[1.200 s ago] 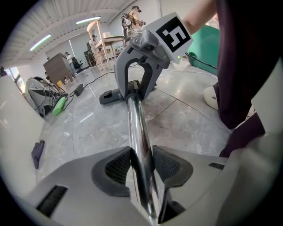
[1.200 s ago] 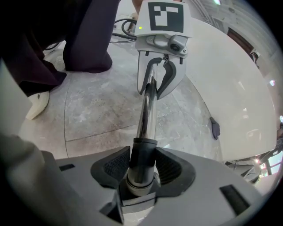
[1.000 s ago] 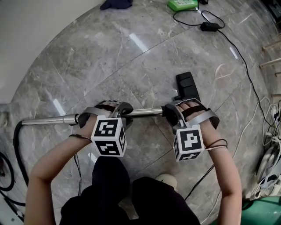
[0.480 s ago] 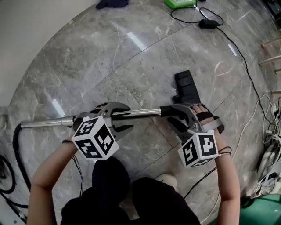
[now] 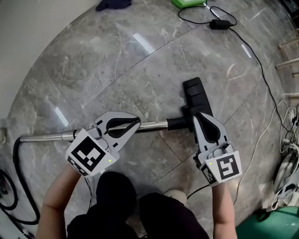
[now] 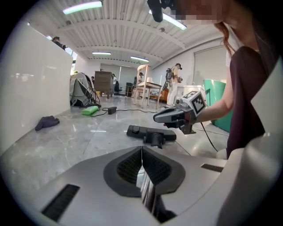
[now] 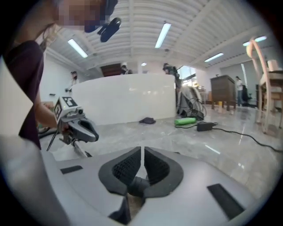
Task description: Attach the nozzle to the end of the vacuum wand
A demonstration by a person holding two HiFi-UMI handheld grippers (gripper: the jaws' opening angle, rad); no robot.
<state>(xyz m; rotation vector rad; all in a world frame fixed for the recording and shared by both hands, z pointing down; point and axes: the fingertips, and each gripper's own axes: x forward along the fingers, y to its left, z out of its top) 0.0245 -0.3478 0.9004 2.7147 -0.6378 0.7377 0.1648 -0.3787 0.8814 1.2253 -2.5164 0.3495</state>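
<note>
grippers: left gripper [image 5: 136, 122] and right gripper [image 5: 201, 115] have just closed, jaws together, nothing pinched, both above the wand [image 5: 152, 125] | thing: floor nozzle [image 5: 196, 93] lies flat at the wand's black collar [image 5: 177, 123], seemingly joined | handling: likely light, stiff plastic; chrome tube looks slippery, so better to grip at the collar | surface: polished marble floor [image 5: 140, 70] | far: power adapter [image 5: 218, 24]

A grey marble floor [image 5: 117, 70] fills the frame and meets a white wall [image 5: 28, 28] at the upper left. Along the top edge lie a dark cloth [image 5: 112, 4], a green object [image 5: 189, 3] and a black power adapter [image 5: 218, 24]. The adapter's cable [image 5: 263, 74] trails down the right side toward tangled cords [image 5: 287, 154].
</note>
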